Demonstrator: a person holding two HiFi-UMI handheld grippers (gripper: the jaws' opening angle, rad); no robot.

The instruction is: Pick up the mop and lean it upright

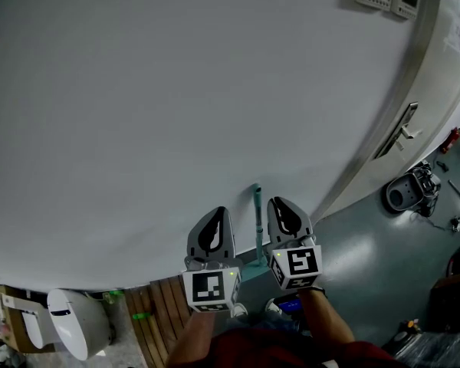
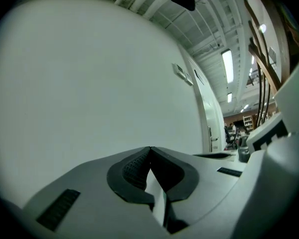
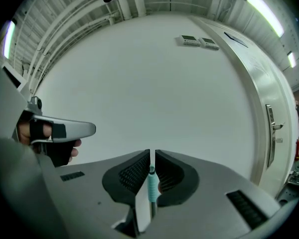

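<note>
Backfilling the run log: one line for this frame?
right gripper: jaws closed on mop handle near its top | left gripper: jaws shut, empty | mop handle: upright beside wall

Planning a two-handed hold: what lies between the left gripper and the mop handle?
Nothing: head view shows only wall behind the gap between left gripper and mop handle.

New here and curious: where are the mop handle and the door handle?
mop handle [image 1: 257,213], head view, teal grip near its top.
door handle [image 1: 401,130], head view, where lever meets plate.
</note>
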